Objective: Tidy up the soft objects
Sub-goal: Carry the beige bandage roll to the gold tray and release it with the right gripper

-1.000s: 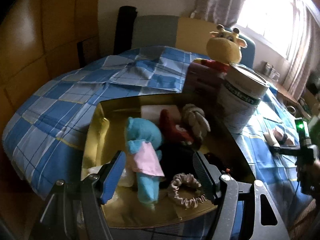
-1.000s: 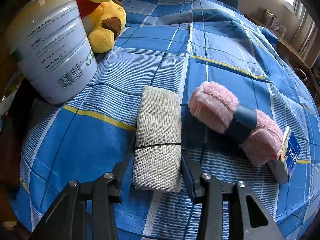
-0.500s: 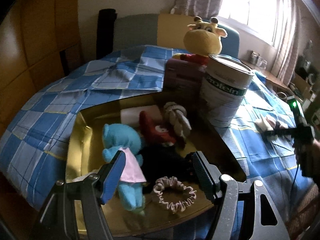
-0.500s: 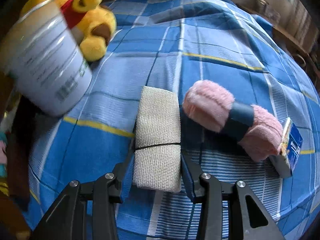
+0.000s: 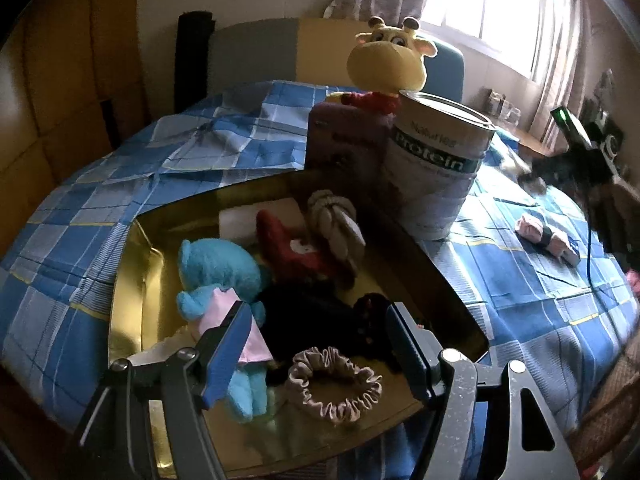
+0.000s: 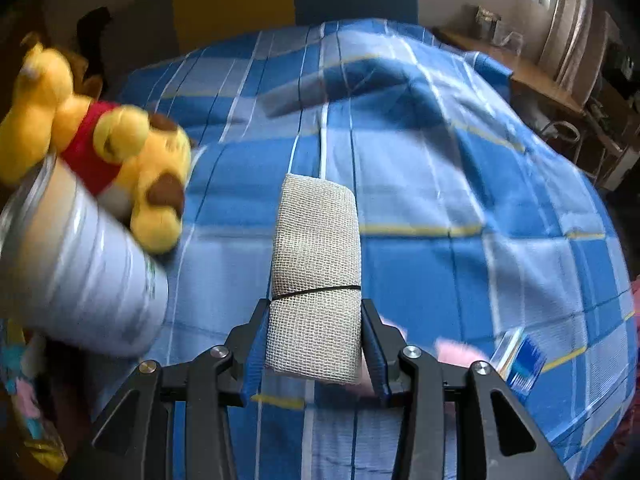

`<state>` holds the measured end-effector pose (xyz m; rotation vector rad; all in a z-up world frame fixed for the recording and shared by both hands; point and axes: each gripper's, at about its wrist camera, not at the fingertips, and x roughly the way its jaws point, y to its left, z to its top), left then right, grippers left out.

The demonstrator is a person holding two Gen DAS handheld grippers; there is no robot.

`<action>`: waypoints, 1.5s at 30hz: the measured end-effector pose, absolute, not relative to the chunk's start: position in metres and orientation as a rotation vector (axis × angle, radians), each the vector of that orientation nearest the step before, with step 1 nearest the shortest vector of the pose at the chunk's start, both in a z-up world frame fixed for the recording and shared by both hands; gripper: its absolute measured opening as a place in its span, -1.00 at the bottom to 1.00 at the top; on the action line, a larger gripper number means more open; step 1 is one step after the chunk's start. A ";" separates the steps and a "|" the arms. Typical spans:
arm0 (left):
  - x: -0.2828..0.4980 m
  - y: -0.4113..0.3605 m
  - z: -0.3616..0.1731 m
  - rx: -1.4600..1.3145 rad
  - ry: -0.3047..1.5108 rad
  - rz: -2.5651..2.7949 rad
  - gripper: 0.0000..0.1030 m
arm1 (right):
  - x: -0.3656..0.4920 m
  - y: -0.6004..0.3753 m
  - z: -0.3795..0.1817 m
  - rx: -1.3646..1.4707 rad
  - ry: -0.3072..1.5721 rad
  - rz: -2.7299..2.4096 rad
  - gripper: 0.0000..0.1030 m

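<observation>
My right gripper (image 6: 316,340) is shut on a beige rolled cloth (image 6: 316,264) tied with a black band, held above the blue checked bedspread (image 6: 440,184). A pink rolled towel (image 6: 452,350) lies below it, also in the left wrist view (image 5: 544,236). My left gripper (image 5: 320,344) is open and empty over a gold tray (image 5: 132,300) holding a blue plush (image 5: 224,276), a red plush (image 5: 288,248), a knotted cream rope toy (image 5: 336,220), a dark cloth (image 5: 312,320) and a beige scrunchie (image 5: 336,384).
A white protein can (image 5: 436,168) stands beside the tray, with a purple box (image 5: 344,140) and a yellow plush (image 5: 384,60) behind it. The can (image 6: 80,272) and plush (image 6: 120,152) sit left of my right gripper. A small blue-and-white box (image 6: 520,360) lies at the right.
My right gripper has lifted the beige rolled cloth off the bedspread, away from the pink towel. My left gripper has shifted a little over the tray and stays open.
</observation>
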<state>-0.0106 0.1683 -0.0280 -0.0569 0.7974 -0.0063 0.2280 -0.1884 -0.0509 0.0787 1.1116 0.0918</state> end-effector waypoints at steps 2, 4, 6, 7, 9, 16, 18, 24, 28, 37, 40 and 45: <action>-0.010 0.168 -0.029 -0.055 0.800 -0.011 0.37 | 0.240 -0.183 -0.037 0.057 1.093 0.078 -0.17; -0.010 0.168 -0.030 -0.053 0.802 -0.013 0.37 | 0.254 -0.179 -0.021 0.041 1.069 0.065 -0.17; -0.010 0.168 -0.031 -0.055 0.805 -0.017 0.37 | 0.267 -0.174 0.000 0.028 1.033 0.055 -0.17; -0.009 0.168 -0.032 -0.054 0.806 -0.020 0.37 | 0.274 -0.170 0.011 0.020 1.015 0.051 -0.17; -0.009 0.168 -0.033 -0.054 0.809 -0.023 0.37 | 0.289 -0.161 0.038 0.000 0.974 0.046 -0.17; -0.006 0.171 -0.037 -0.059 0.819 -0.025 0.37 | 0.323 -0.120 0.134 -0.048 0.789 0.074 -0.17; -0.005 0.173 -0.038 -0.062 0.824 -0.024 0.37 | 0.326 -0.101 0.163 -0.065 0.719 0.117 -0.17; -0.005 0.176 -0.042 -0.069 0.833 -0.013 0.37 | 0.303 -0.021 0.223 -0.152 0.535 0.336 -0.17; -0.006 0.177 -0.042 -0.068 0.830 -0.008 0.37 | 0.273 0.034 0.224 -0.237 0.503 0.529 -0.17; -0.024 0.224 -0.025 -0.149 0.781 0.116 0.37 | 0.192 0.120 0.141 -0.402 0.675 0.844 -0.17; -0.034 0.254 -0.021 -0.203 0.762 0.206 0.37 | 0.168 0.134 0.094 -0.434 0.803 0.872 -0.17; -0.052 0.291 -0.023 -0.255 0.755 0.316 0.37 | 0.140 0.133 0.024 -0.368 0.988 0.918 -0.17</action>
